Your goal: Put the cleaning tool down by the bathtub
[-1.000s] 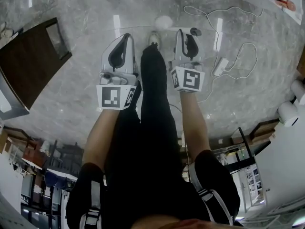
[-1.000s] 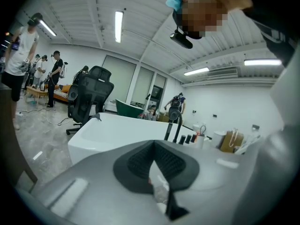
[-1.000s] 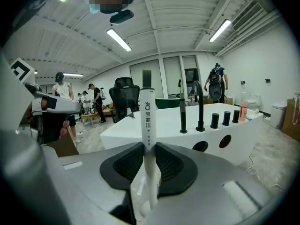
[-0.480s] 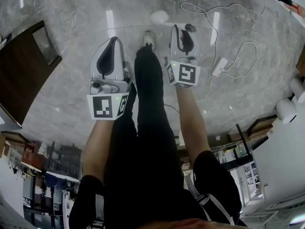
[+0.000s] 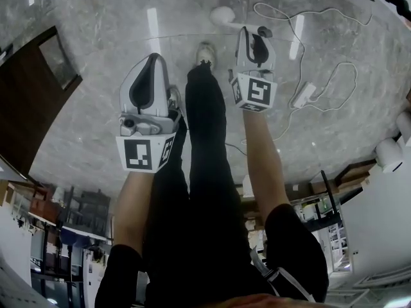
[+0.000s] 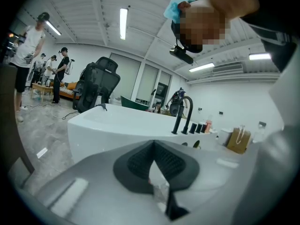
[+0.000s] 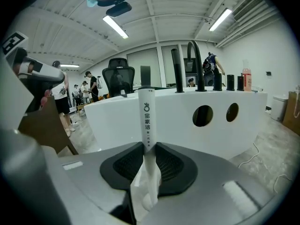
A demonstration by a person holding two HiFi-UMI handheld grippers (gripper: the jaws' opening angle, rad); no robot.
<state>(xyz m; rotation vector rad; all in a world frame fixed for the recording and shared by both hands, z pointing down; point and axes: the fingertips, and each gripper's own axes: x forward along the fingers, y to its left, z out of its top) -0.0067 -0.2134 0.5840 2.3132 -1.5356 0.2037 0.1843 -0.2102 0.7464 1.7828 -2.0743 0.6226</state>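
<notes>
Right gripper view: R hand-held gripper (image 7: 149,146) narrow, tight on white cleaning tool (image 7: 146,116)

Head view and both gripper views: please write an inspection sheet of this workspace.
Surface: glossy grey marble floor.
Job's things: slim white printed tool handle, upright; white bathtub ahead, black tap.
Clutter: brown paper bag; bottles on the tub rim.
Grippers: right gripper shut on the handle; left gripper shut, apparently empty.
Cables: white cable with adapter block loose on the floor.
Surroundings: black office chair; people standing; dark wooden panel.
</notes>
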